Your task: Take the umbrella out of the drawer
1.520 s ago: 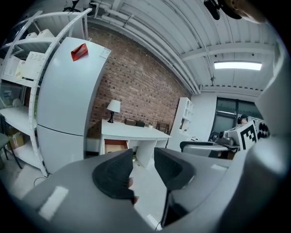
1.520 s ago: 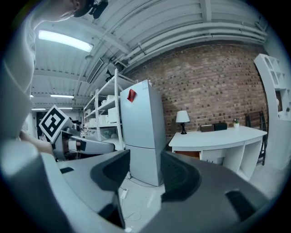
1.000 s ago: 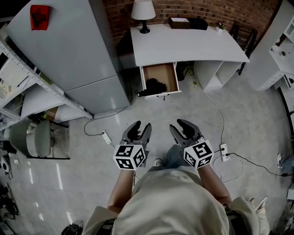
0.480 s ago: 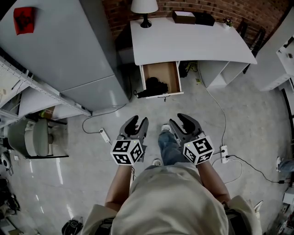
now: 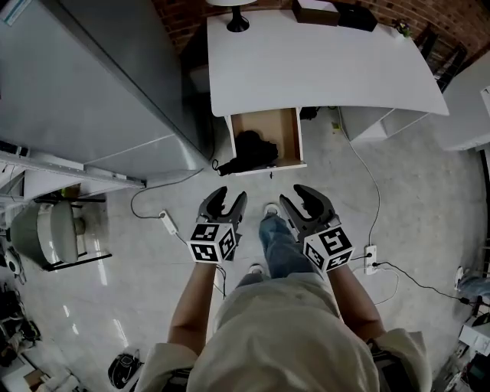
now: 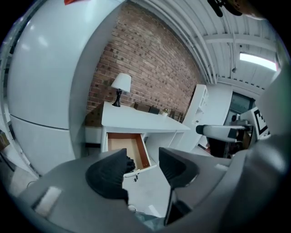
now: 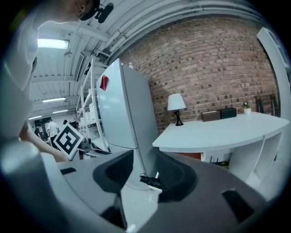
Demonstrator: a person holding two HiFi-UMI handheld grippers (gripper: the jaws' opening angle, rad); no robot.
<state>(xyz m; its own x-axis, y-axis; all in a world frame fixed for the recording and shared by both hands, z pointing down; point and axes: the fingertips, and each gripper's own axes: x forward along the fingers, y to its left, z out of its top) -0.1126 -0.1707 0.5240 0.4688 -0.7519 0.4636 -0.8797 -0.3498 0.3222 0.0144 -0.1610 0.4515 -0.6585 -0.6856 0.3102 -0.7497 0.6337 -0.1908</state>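
The drawer (image 5: 285, 138) under the white desk (image 5: 321, 65) stands pulled out. A black folded umbrella (image 5: 251, 150) lies in it, one end poking over the drawer's left front corner. My left gripper (image 5: 227, 200) and right gripper (image 5: 300, 200) hang side by side above the floor, short of the drawer front. Both are open with nothing between the jaws, and both have just been opening wider. In the left gripper view the drawer (image 6: 136, 148) and umbrella (image 6: 129, 163) show beyond the left gripper (image 6: 143, 169). Between the right gripper (image 7: 144, 172) jaws, far off, shows the umbrella's end (image 7: 150, 181).
A tall grey cabinet (image 5: 92, 84) stands left of the desk. A lamp (image 5: 233, 14) and boxes (image 5: 337, 11) sit at the desk's back edge. Power strips (image 5: 370, 259) (image 5: 164, 222) and cables lie on the floor. The person's leg (image 5: 279, 245) steps between the grippers.
The person has walked toward the desk, so the drawer and umbrella are nearer. Both grippers have moved forward with the body and their jaws stand a little wider.
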